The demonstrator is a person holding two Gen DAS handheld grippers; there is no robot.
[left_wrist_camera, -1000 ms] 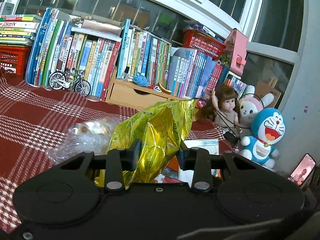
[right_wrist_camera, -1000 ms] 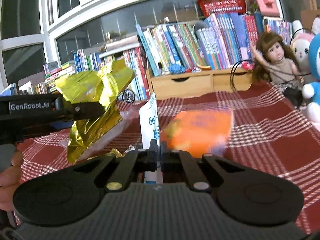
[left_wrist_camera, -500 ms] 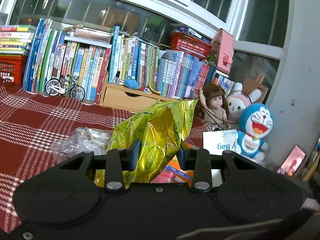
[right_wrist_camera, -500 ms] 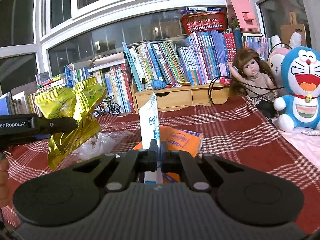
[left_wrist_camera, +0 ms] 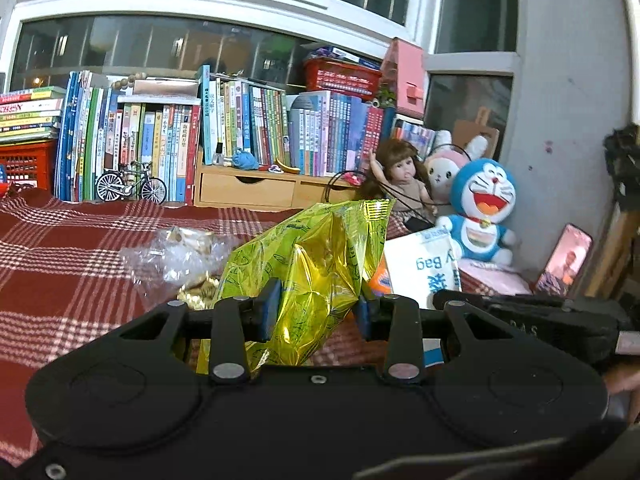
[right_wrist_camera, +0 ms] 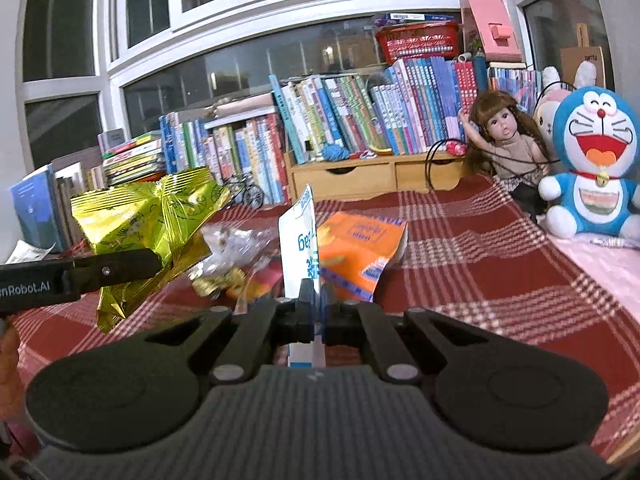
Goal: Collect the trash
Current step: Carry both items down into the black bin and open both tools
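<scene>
While both tongs are loaded, scene reads near to far:
left tongs (left_wrist_camera: 316,312): partly closed, pads pinching the yellow foil wrapper (left_wrist_camera: 308,264), lifted clear of the cloth; wrapper sticks up and forward between the pads.
right tongs (right_wrist_camera: 311,312): fully closed on the thin white bag (right_wrist_camera: 300,240), held edge-on and upright; blue print on it.
left tongs seen from right wrist view: black finger (right_wrist_camera: 112,268) comes in from the left, yellow foil wrapper (right_wrist_camera: 148,220) bunched around its tip, just left of the white bag.
white bag from left wrist view: (left_wrist_camera: 424,264) just right of the left tongs, beside the foil.
orange packet (right_wrist_camera: 360,248): flat on the cloth, just past the right tongs, touching or behind the white bag, cannot tell which.
clear plastic wrapper (left_wrist_camera: 176,252): crumpled, ahead-left of the left tongs, gold bits by it.
plaid cloth (right_wrist_camera: 460,248): red and white, covers the surface under everything.
far right: blue cat plush (right_wrist_camera: 596,164), doll (right_wrist_camera: 508,140), bunny plush (left_wrist_camera: 444,160).
far back: wooden drawer unit (left_wrist_camera: 248,190), row of books (left_wrist_camera: 160,140), toy bicycle (left_wrist_camera: 130,186), red basket (right_wrist_camera: 416,42), windows (right_wrist_camera: 240,8).
</scene>
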